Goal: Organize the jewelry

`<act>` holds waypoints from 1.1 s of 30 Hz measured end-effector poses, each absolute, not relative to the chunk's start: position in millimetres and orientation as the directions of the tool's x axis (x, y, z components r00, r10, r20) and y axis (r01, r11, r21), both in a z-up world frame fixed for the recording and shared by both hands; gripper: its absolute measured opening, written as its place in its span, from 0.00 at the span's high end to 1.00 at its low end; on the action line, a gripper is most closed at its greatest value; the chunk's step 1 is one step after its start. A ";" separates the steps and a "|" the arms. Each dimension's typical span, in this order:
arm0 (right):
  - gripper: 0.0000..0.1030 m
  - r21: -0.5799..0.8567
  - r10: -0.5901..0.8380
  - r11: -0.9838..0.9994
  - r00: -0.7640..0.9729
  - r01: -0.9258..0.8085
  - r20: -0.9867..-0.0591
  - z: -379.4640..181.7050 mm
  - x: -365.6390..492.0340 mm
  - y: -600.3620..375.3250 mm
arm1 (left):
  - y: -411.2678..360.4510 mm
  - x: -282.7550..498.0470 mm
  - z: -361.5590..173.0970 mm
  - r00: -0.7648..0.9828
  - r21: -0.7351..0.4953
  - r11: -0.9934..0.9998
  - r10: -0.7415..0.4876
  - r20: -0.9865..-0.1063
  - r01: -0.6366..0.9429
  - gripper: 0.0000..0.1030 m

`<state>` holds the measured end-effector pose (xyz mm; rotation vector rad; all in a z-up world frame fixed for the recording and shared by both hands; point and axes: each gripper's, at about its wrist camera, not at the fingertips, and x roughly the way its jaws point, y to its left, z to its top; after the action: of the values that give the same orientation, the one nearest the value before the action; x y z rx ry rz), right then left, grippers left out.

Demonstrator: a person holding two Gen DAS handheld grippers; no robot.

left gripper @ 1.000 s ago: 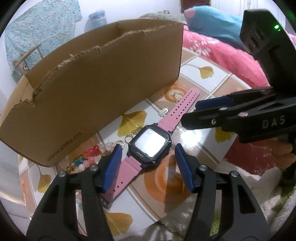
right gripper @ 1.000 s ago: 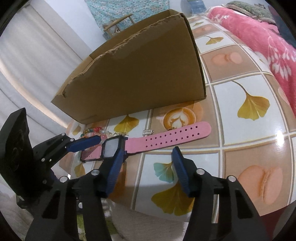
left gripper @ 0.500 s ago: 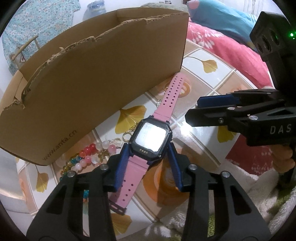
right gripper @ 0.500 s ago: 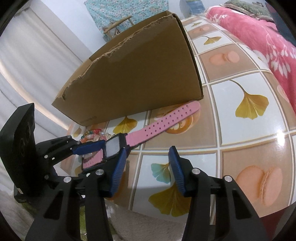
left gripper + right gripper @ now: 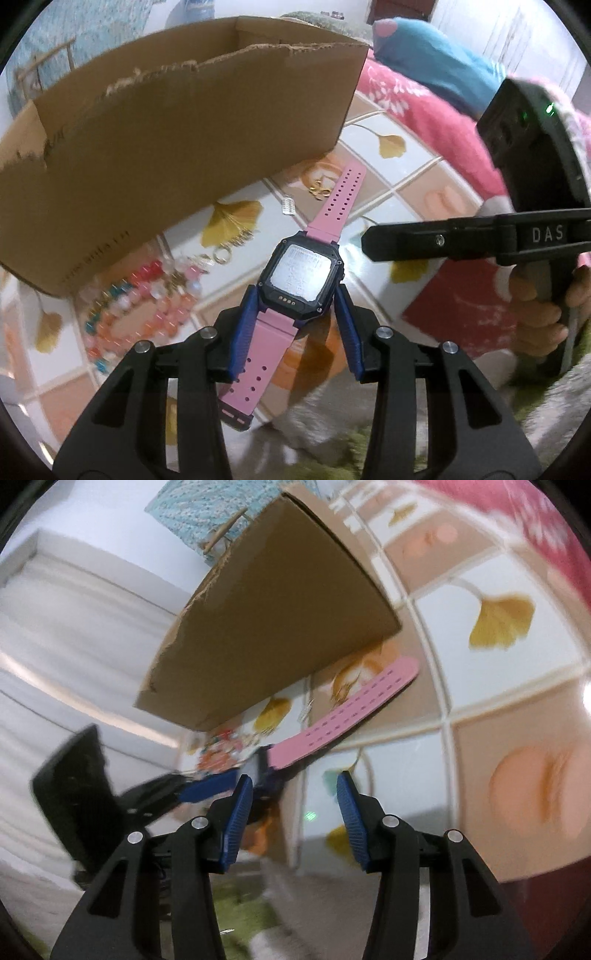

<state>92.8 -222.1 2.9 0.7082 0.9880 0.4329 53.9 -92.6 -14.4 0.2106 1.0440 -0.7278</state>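
Note:
A pink-strapped watch with a black square face is held in my left gripper, which is shut on the watch case and lifts it off the tiled table. Its long strap also shows in the right wrist view. My right gripper is open and empty, off to the right of the watch; it also shows in the left wrist view. A bead bracelet, a gold ring, a gold earring and a small silver clip lie on the table beside the cardboard box.
The open cardboard box stands at the back left of the patterned table. A pink bedspread and a blue cushion lie behind the table. A fluffy rug lies below the table edge.
My left gripper closed on the watch case and lifted it from the table, the strap swinging towards the box. My right gripper drew back to the right and tilted.

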 end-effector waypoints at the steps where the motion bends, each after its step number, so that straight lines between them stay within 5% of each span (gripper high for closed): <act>1: 0.55 0.739 0.653 0.674 0.478 -0.014 -0.587 0.4 92.6 -221.1 | -90.2 53.4 -15.3 0.284 -0.198 0.749 -0.462 -0.840 0.633 0.61; 10: 0.55 0.830 0.751 0.554 0.393 0.064 -0.531 -13.5 98.0 -196.2 | -68.8 53.8 -21.7 0.201 -0.375 0.690 -0.601 -0.773 0.619 0.61; 17: 0.76 0.843 0.752 0.512 0.386 0.166 -0.534 -22.9 104.4 -195.0 | -64.0 46.4 -19.4 0.178 -0.385 0.636 -0.640 -0.747 0.669 0.61; 33: 0.83 0.846 0.771 0.365 0.383 0.387 -0.508 -36.2 95.7 -202.5 | -77.3 16.2 -11.5 0.312 -0.132 0.631 -0.541 -0.781 0.765 0.54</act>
<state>95.7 -202.5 -36.2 1.2420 1.2227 0.3484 16.2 -77.3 -11.5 0.2850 0.9029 -0.8767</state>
